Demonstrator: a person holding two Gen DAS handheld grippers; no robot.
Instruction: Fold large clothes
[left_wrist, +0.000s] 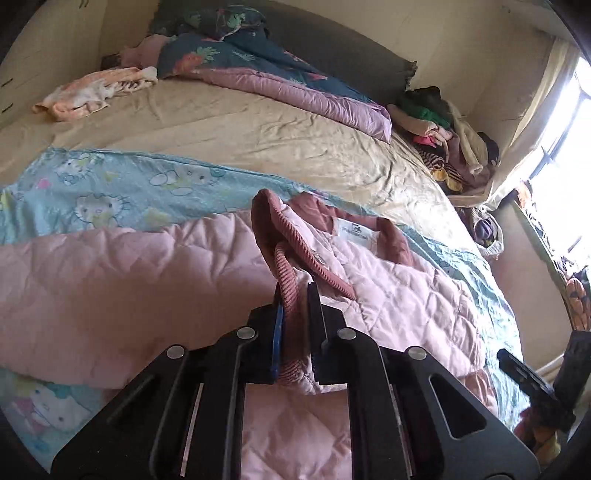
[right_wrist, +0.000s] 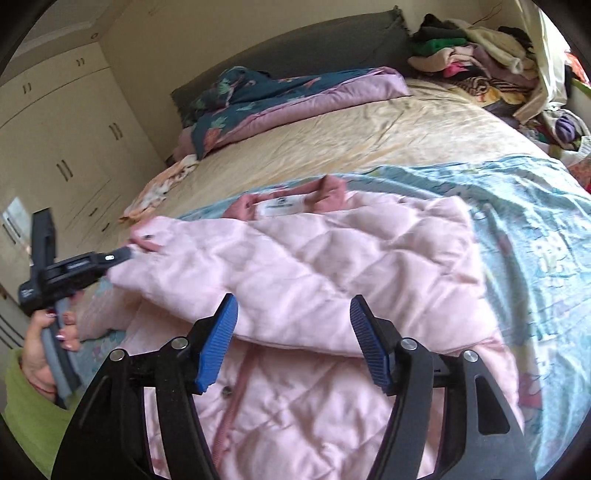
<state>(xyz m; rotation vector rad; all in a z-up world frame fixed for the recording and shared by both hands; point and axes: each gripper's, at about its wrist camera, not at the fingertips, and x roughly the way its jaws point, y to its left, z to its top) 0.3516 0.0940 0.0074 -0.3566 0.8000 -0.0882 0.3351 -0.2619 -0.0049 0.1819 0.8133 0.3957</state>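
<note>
So my pink quilted jacket (right_wrist: 295, 266) lies spread on the blue cartoon sheet (right_wrist: 535, 229) near the bed's foot edge, left tongs (left_wrist: 294, 295) clamped on its ribbed cuff (left_wrist: 288, 280) to fold the sleeve, right tongs (right_wrist: 293, 332) parted, empty above it.

One pink quilted jacket (right_wrist: 295, 258), two grippers (left (left_wrist: 295, 295), right (right_wrist: 293, 343)), one cartoon-print sheet (left_wrist: 110, 192).

Jacket (right_wrist: 295, 266) on bed (right_wrist: 369, 140)
</note>
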